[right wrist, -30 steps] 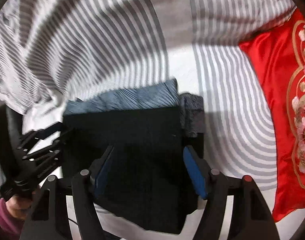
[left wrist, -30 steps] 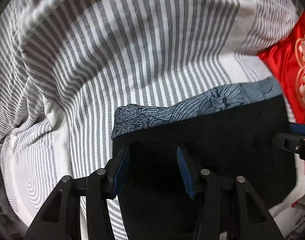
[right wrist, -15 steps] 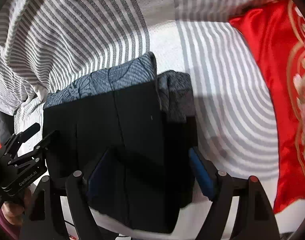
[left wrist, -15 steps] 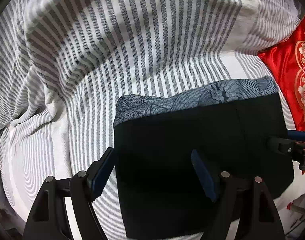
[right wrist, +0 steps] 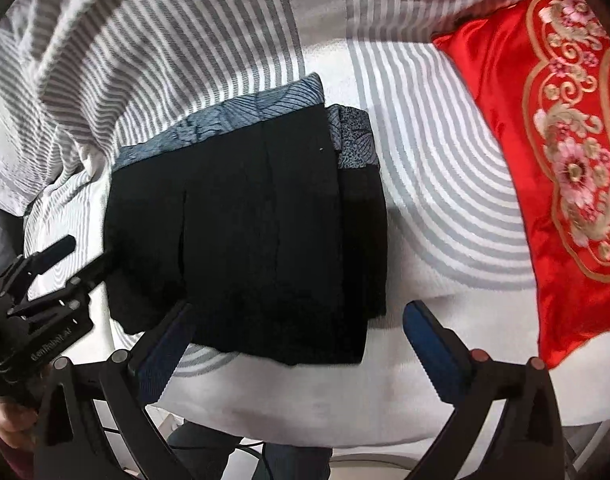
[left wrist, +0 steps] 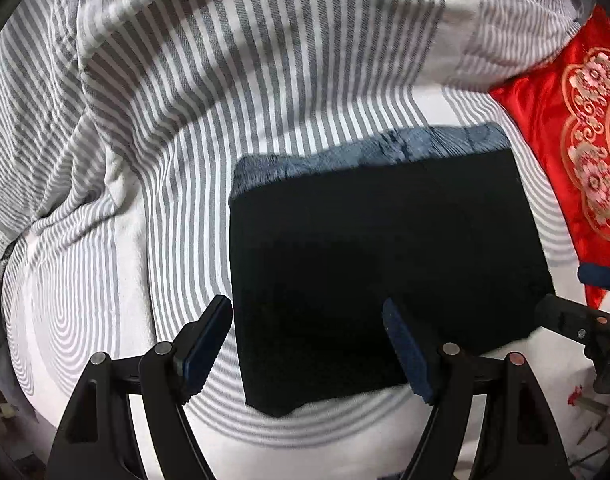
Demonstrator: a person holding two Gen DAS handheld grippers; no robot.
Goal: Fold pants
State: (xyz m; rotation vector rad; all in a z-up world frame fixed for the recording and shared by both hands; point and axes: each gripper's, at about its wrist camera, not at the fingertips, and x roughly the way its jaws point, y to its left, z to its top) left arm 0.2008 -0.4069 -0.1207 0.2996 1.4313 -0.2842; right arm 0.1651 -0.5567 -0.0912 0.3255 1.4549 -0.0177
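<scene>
Pants: black, folded into a flat rectangle, blue-grey patterned band along the top edge.
Bedsheet: grey-white stripes, rumpled.
Left tool: spread wide, holding nothing.
Right tool: spread wide, empty.

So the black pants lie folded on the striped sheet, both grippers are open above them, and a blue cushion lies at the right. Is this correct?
Not quite: the cushion is red with gold and pink embroidery, not blue, as the right wrist view shows. The rest holds: the pants lie folded on the striped sheet, and the left gripper and right gripper are open.
</scene>
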